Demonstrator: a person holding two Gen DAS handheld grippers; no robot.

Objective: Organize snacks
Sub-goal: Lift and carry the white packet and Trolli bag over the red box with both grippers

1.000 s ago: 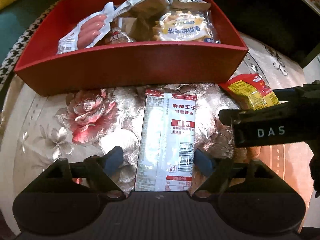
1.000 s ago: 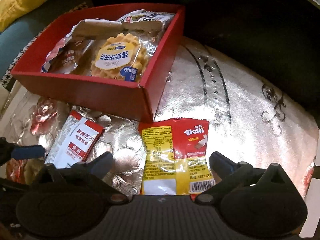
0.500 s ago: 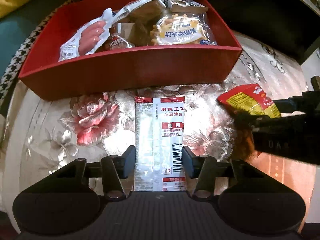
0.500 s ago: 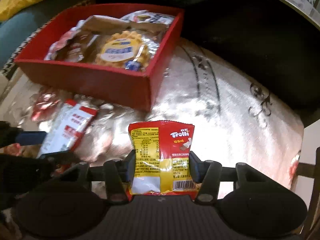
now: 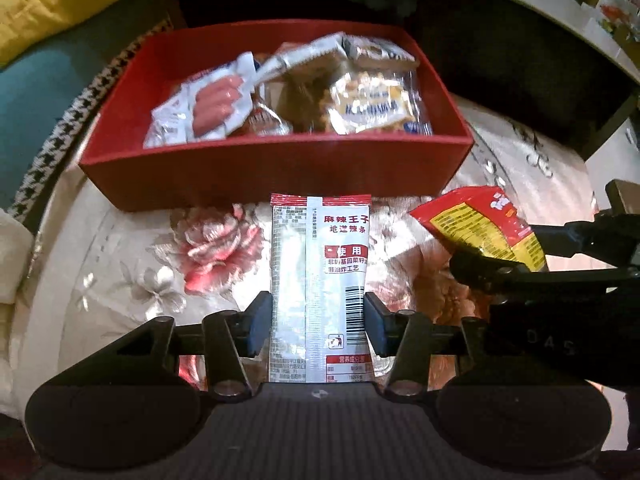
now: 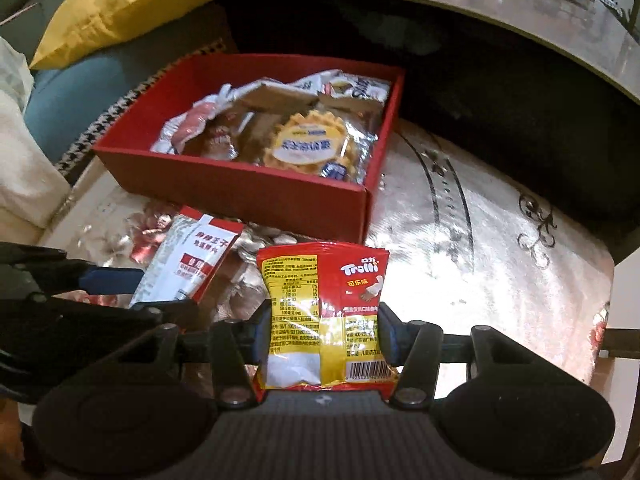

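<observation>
White spicy-strip packet (image 5: 318, 280) clamped in left tool (image 5: 318, 326), red box (image 5: 276, 168) beyond

Both wrist views look steeply down, close over table; both share red box (image 5: 276, 168) (image 6: 240, 192).

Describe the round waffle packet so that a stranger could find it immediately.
Start at the red rectangular cardboard box on the flowered tablecloth. The clear round waffle packet lies in its right half. Only this packet shows a golden scalloped waffle under an oval white and blue label.
</observation>
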